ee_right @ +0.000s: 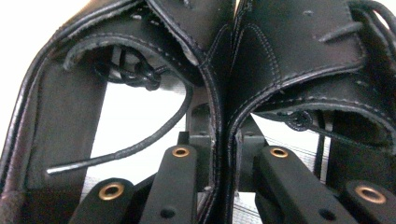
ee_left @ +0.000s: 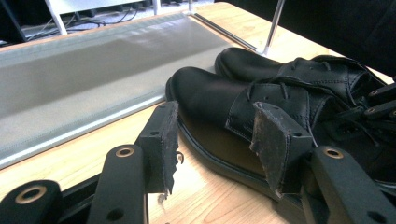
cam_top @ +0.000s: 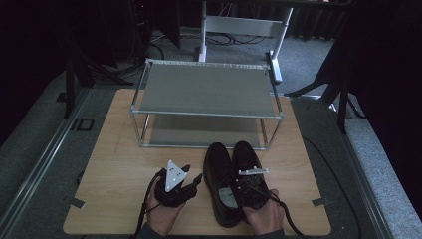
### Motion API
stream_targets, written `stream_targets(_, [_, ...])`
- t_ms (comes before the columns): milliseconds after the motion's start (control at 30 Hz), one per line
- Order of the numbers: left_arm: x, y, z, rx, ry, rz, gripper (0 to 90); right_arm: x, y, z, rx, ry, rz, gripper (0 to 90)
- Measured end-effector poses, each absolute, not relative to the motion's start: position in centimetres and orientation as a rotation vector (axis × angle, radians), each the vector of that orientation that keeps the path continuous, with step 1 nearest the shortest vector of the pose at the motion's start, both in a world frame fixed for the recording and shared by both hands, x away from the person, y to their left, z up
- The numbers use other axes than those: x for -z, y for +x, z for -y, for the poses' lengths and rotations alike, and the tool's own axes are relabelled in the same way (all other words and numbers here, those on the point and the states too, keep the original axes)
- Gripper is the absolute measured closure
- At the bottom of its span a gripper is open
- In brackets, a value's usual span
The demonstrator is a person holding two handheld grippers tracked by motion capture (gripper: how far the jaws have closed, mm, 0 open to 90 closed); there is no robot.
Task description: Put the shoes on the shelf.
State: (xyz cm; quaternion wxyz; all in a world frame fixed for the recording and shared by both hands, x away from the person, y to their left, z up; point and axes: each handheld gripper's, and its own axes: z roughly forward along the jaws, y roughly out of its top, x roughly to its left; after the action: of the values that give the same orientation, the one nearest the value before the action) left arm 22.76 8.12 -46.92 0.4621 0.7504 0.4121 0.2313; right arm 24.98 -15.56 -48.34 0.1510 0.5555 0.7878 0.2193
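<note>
High view frames the left gripper (cam_top: 191, 180), whose jaws are held apart with nothing between them, just left of a pair of black leather shoes (cam_top: 234, 181) on the wooden table (cam_top: 114, 164). Ahead of those jaws the left shoe (ee_left: 219, 100) is seen side-on, its toe toward the metal shoe rack (cam_top: 206, 102). At the right gripper (ee_right: 222, 154) the jaws are clamped together on the two inner collar walls (ee_right: 219, 93) of the pair, one jaw inside each shoe opening. The shoes are judged moderately heavy, with stiff soles but soft, smooth uppers that may fold or slip in a pinch; the pressed-together collars are thought a sound hold, provided the toes are expected to sag downward when lifted.
</note>
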Motion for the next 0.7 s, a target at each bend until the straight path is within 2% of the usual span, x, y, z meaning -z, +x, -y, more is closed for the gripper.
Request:
stream_targets(400, [46.9,22.9,-8.5,-0.577,1.836,-1.021,51.4,47.6,24.7,16.2,-0.722,1.578,-2.219,82.4])
stream_targets(700, [47.0,23.0,-8.6,-0.577,1.839,-1.029,51.4,46.5,27.1,16.7,-0.770,1.591,-2.164,82.2])
